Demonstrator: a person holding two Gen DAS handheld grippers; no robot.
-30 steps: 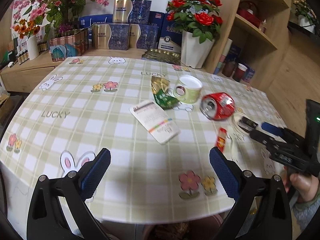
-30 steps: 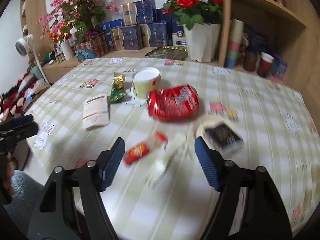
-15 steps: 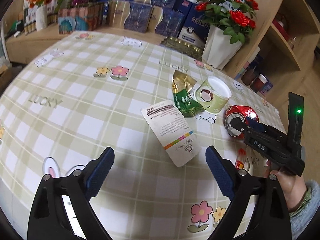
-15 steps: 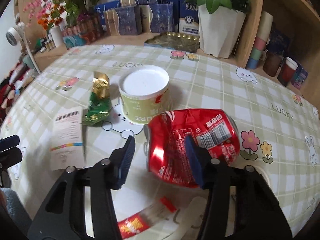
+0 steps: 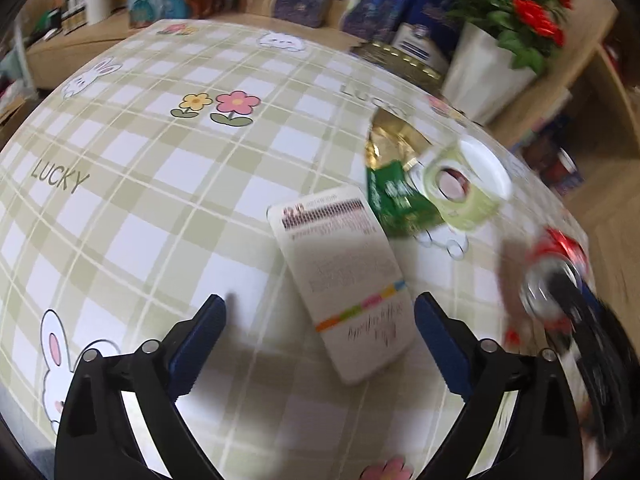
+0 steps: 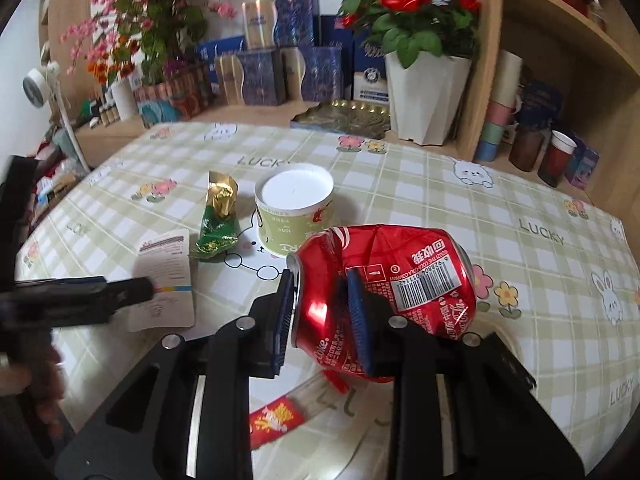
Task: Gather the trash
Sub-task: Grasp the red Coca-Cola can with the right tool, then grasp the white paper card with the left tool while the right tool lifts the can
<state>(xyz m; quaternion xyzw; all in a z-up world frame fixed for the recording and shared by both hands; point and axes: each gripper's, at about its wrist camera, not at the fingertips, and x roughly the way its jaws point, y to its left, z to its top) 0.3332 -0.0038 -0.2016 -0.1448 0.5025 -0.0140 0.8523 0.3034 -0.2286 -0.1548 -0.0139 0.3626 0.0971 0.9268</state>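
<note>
My right gripper [image 6: 320, 316] was closing on the squashed red can [image 6: 384, 300], which lay on its side on the table [image 6: 440, 200], long way across me. My pads pinched its top end. My left gripper [image 5: 320, 344] was wide open over the white card [image 5: 348, 284].

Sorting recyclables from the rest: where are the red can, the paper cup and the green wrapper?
red can [image 6: 400, 280], right wrist view, dented side wall.
paper cup [image 6: 294, 220], right wrist view, green side.
green wrapper [image 6: 216, 232], right wrist view, green lower half.
</note>
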